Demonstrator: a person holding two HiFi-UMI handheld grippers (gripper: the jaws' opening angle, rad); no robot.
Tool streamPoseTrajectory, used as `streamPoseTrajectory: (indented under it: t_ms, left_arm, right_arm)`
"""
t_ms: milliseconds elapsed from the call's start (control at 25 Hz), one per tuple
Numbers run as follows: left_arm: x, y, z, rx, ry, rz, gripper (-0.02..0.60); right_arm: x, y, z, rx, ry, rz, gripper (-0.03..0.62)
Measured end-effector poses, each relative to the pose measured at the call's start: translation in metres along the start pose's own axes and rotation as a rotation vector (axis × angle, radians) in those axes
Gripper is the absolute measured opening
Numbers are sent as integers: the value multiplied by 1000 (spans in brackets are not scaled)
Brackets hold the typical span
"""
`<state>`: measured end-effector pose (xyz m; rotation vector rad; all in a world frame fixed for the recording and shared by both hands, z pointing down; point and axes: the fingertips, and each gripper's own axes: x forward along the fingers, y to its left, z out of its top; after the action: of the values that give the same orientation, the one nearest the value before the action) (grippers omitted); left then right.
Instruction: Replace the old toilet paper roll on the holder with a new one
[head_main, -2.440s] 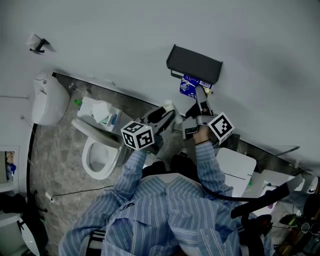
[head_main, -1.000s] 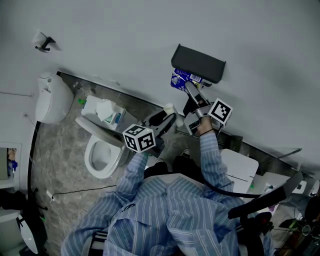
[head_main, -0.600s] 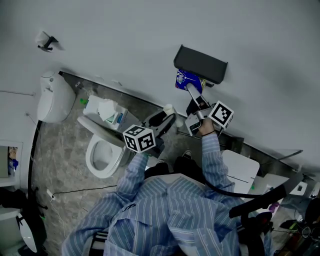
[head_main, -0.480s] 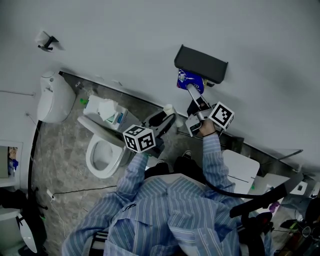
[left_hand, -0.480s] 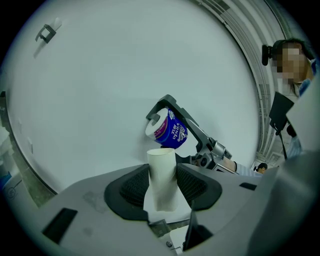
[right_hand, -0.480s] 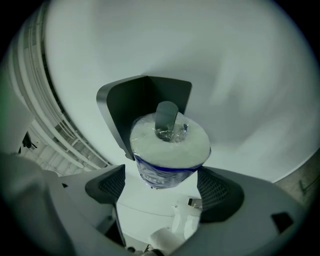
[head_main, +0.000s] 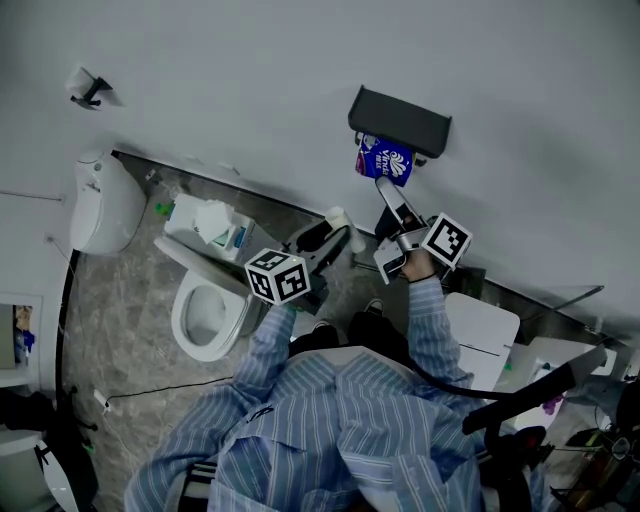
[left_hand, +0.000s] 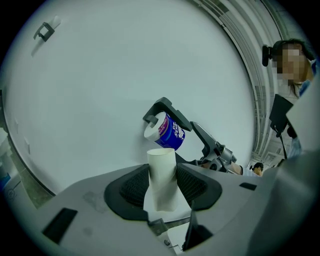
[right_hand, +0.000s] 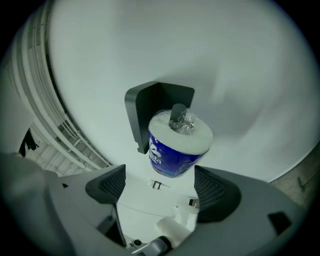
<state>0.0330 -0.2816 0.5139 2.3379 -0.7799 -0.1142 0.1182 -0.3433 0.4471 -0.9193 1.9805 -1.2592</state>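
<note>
White wall; holder (head_main: 400, 120) hides roll (head_main: 386, 163) top; left fingers (left_hand: 134, 186) clamp tube (left_hand: 161, 172).

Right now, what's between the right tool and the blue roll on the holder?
Nothing: in the right gripper view the right tool's open jaws face the blue roll directly.

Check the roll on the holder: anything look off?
Yes. The roll on the holder is sealed in its blue plastic wrapper, which bunches at the core, and it hangs tilted in the left gripper view. The left tool grips the bare cardboard tube; the right tool is open, short of the roll.
</note>
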Motion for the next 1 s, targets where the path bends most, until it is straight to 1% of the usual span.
streamPoseTrajectory:
  t_ms: [120,320,400,480,520,560,640,720,800,840,1000]
  left_arm:
    - [-8,-3,-1,4,2,-14,176]
    - [-22,-8,-5,13,13,-40,176]
    - [-29,-12,-7,16,20,-56,176]
    - [-37,-17,-9,22,28,-76,176]
    - [-42,-20,-11,26,31,-86,176]
    - [-47,-22,-13,31,35,-94,176]
    - [-57,-26,-19,39,47,-111,176]
    - [-69,-30,-27,45,68,-131,176]
    - [-80,-36,-35,54,92,-156,176]
    - [-86,-38,-39,57,103,-169,176]
    - [-111,-43,-54,49,131,-193,176]
  right_arm:
    - [-12,6,-9,-57,14,-27,433]
    - [-35,5,-33,-143,47,-116,431]
    - [-42,8,-46,-167,62,-139,429]
    - [-50,11,-60,-178,64,-156,413]
    - [-54,13,-67,-183,58,-163,386]
    - [-59,15,-73,-189,48,-170,337]
    - [-71,18,-85,-202,19,-183,208]
    - [-84,19,-97,-210,-5,-214,147]
    - [-98,21,-111,-227,-21,-270,90]
    - [-104,22,-119,-237,-25,-292,74]
    - [-122,25,-154,-240,-17,-339,59]
